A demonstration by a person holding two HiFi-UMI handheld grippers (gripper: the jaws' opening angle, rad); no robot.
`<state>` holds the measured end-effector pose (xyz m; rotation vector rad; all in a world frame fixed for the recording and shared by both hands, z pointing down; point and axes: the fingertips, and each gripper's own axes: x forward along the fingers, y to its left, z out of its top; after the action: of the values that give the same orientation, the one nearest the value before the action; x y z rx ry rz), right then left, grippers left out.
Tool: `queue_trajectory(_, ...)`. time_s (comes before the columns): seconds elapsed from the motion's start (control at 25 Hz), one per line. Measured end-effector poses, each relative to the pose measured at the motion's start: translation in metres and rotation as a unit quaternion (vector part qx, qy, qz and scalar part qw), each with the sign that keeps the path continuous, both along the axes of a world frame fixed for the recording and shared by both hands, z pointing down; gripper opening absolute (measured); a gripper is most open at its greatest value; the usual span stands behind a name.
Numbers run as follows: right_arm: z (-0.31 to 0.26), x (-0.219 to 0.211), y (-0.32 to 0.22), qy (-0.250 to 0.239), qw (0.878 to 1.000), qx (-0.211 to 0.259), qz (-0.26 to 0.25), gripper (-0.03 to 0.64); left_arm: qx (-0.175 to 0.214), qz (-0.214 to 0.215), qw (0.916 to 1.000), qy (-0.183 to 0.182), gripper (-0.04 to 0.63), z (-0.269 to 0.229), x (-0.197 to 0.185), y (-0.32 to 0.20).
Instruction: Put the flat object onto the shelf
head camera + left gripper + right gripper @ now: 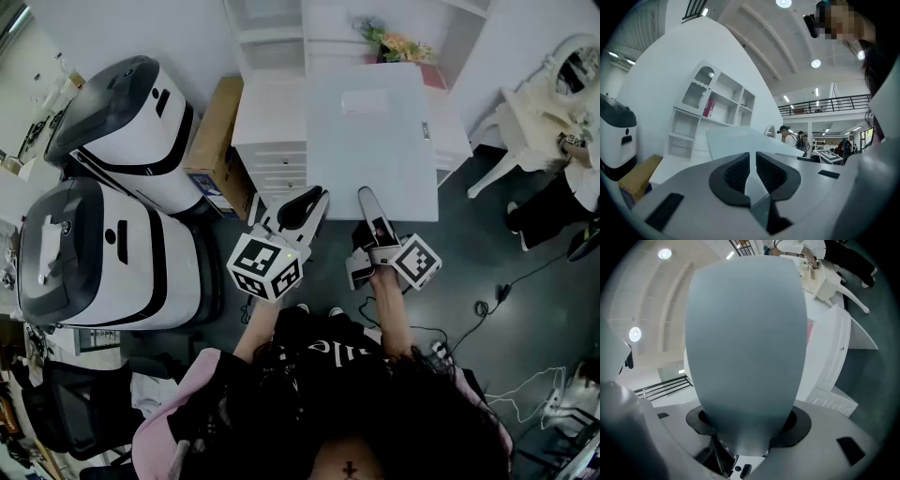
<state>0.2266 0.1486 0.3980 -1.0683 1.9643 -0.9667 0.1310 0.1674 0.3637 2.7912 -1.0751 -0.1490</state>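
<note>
Left gripper (753, 161) clamped on near edge of white flat panel (375, 131) | right gripper (747, 430) jaws spread wide, panel between them | panel held level over white drawer unit (272, 150), short of shelf (267, 28) | cardboard box (217, 131) beside drawer unit's left side

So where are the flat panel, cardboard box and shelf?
flat panel (375, 150), head view, top face centre.
cardboard box (217, 127), head view, top side.
shelf (725, 110), left gripper view, a middle compartment.
</note>
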Motion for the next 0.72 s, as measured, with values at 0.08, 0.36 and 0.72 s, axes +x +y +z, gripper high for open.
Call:
queue_trajectory(0.08,0.003,0.001,0.0,-0.004,1.0,-0.008,0.002,0.299,0.0,0.0,1.0,0.001,0.052,0.001,0.0,-0.001)
queue_trajectory(0.36,0.006,0.016,-0.008,-0.008,1.0,-0.015,0.006,0.299,-0.001,0.004,1.0,0.002,0.052,0.0,0.014,-0.009)
queue_trajectory(0.72,0.013,0.051,-0.015,-0.019,0.999,-0.026,0.009,0.299,0.001,0.005,1.0,0.003,0.052,-0.002,0.042,-0.015)
